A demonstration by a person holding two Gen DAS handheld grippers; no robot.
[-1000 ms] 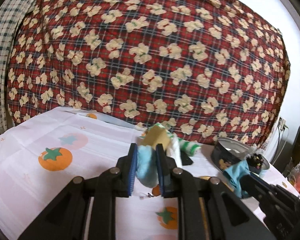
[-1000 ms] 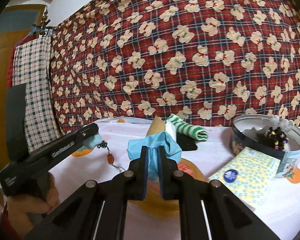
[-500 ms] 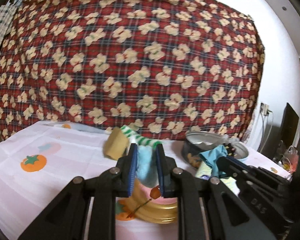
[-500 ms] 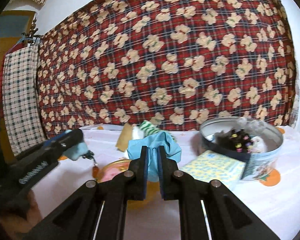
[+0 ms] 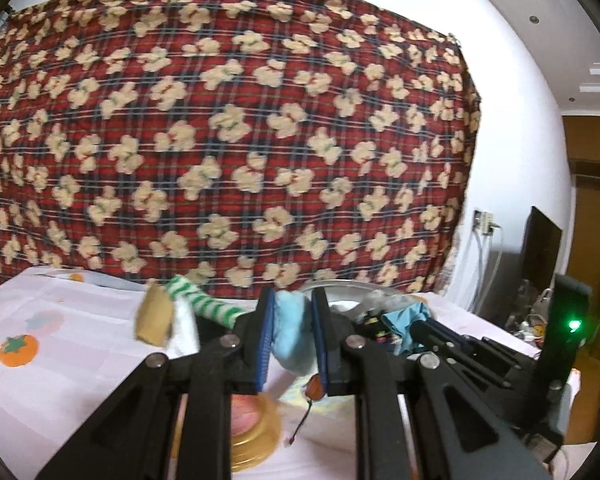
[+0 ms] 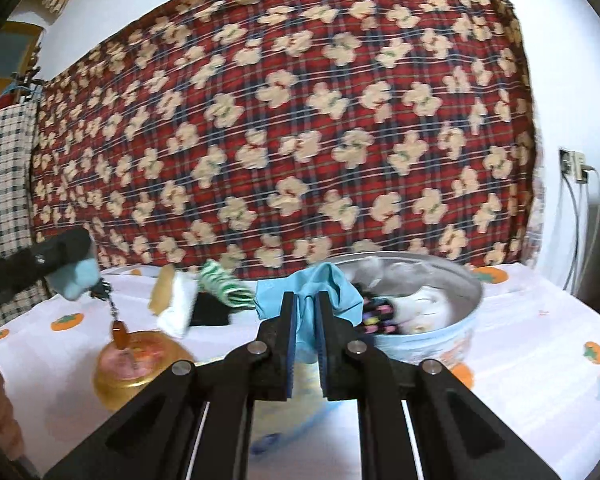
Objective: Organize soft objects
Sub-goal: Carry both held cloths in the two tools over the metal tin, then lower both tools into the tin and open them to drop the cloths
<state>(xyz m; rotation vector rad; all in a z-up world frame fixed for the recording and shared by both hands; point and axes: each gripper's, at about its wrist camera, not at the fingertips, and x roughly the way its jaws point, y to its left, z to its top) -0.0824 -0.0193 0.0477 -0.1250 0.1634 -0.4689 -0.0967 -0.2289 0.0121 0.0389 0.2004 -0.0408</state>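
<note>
1. The left gripper (image 5: pixel 293 338) is squeezed shut on a fluffy blue toy (image 5: pixel 290 334). A little chain with an orange bead (image 6: pixel 121 335) hangs down from the toy, so it looks like a soft keychain. It is held up in the air so the chain can swing free above the table.

2. The right gripper (image 6: pixel 305 322) is pinched tight on a blue cloth (image 6: pixel 312 292). The cloth bunches up above the jaws and flops to both sides, because it is thin and soft.

3. In the right wrist view, the round tin (image 6: pixel 448 336) sits at about 2 o'clock from the cloth, very near it. It already has a white soft thing and some colorful bits inside. I think the cloth is going in there, since the tin looks like the place for soft things.

4. From that same view, the left gripper with the toy is far over at 9 o'clock, well apart from the tin. I think it waits its turn.

5. A gold jar (image 6: pixel 134 368) stands on the white tablecloth (image 6: pixel 540 360), right below the hanging bead.

6. At 11 o'clock from the cloth lie a striped green sock (image 6: pixel 224 288), a tan sponge (image 6: pixel 162 290) and a white cloth (image 6: pixel 180 308). They sit close together at the back of the table, not put away yet.

7. Under the right gripper there is something yellow and flat, but it is too blurry to tell what.
</note>
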